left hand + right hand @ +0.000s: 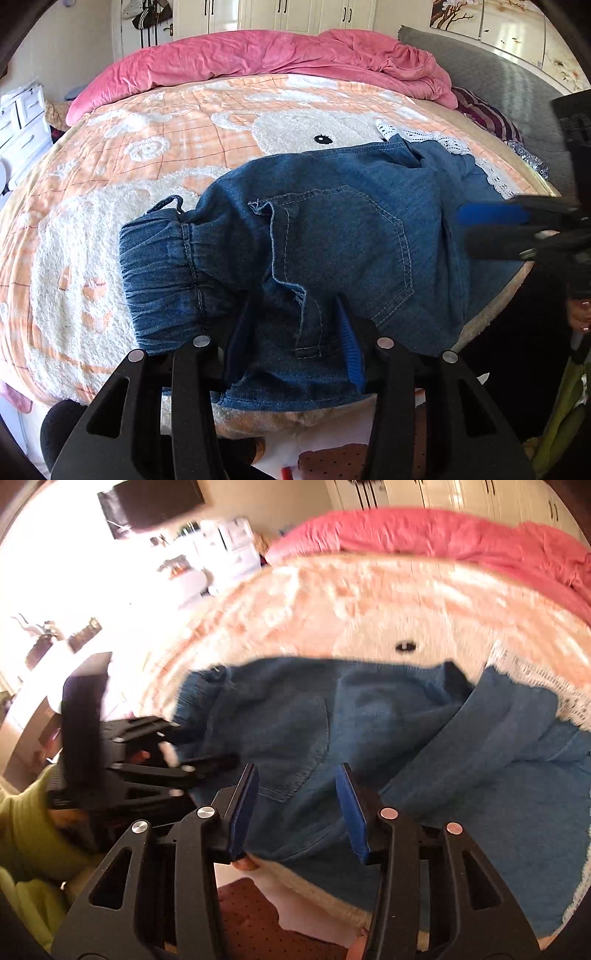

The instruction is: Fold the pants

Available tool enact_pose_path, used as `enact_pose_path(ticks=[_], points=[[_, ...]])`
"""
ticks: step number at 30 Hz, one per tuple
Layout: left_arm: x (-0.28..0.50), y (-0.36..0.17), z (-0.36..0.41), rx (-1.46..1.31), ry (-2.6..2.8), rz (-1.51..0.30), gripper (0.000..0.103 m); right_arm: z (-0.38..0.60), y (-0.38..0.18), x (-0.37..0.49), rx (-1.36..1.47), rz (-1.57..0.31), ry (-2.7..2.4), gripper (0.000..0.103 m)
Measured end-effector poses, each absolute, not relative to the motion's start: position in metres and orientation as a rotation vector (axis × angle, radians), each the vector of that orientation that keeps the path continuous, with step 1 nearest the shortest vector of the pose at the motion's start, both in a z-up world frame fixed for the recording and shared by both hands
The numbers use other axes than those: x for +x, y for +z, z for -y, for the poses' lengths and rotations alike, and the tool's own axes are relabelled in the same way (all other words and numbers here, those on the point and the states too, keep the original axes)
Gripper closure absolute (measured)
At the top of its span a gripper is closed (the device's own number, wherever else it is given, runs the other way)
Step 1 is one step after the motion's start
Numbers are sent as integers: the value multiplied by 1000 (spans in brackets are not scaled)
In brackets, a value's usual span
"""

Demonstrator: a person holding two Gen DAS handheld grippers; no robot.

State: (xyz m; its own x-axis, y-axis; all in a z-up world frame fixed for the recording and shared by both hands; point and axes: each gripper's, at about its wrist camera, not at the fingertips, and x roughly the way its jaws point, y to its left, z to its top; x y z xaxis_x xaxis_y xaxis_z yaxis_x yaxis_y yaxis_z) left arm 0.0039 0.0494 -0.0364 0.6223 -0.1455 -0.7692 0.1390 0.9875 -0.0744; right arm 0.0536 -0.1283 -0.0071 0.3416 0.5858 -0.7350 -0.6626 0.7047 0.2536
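Pants (332,236) lie on the bed blanket (147,155), at the near edge, already folded to a compact block. Elastic waistband (159,273) points left in the left wrist view; back pocket (351,251) faces up. A lace-trimmed cloth (461,151) peeks out under the far corner.

Left gripper (291,332): jaws part open and straddling the near hem of the denim, one blue pad (352,343) on each side of a raised fold. Pads look close to the cloth, but I cannot tell that they press it. My reading: not gripping, set there to pinch or flatten the edge.

Right gripper (299,805): jaws apart, nothing between the pads, hovering over the near denim edge. Right wrist view is blurred, so detail is poor. A loose layer (498,746) lies slanted over the right part of the bundle. Released, I judge, with the layer laid there for the fold.

Pink quilt (277,59) is bunched at the far side, well clear of the work.

Stage, as a judgement: fold mostly done; remaining work looks like squaring the near edge.
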Motion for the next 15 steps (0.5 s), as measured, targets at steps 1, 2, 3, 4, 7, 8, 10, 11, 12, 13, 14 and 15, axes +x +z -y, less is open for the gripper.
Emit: enact_pose_path(ticks=[1,2,3,4,7,8,10,11,12,13,14,15], points=[[3,-36,-50,-13,-166,-882,60,122,-19,58,-113,-944,785,65],[3,-36,-51,-16,-167,-881,60,120,-30,61,-135,-975,752,63],[4,-36,-51,-17,-167,-880,60,120,-42,63,-159,-1006,713,63],[4,-36,-50,-17,-167,-880,60,122,-50,63,-148,-1009,701,63],[6,-34,-50,-31,-165,-872,60,121,-48,57,-156,-983,690,61],[5,-30,-52,-44,-166,-871,60,123,-43,54,-145,-970,702,59],[-3,-11,-54,-63,-185,-827,59,135,-30,52,-99,-948,714,57],[-10,4,-54,-54,-194,-777,57,145,-23,51,-67,-929,706,54],[-15,15,-54,-40,-187,-744,52,155,-17,50,-51,-919,696,52],[-21,28,-55,-25,-176,-704,49,165,-11,53,-26,-906,677,51],[-24,39,-56,-22,-172,-678,45,174,-7,55,-4,-897,658,49],[-26,49,-57,-20,-169,-659,44,184,-3,57,19,-889,637,48]])
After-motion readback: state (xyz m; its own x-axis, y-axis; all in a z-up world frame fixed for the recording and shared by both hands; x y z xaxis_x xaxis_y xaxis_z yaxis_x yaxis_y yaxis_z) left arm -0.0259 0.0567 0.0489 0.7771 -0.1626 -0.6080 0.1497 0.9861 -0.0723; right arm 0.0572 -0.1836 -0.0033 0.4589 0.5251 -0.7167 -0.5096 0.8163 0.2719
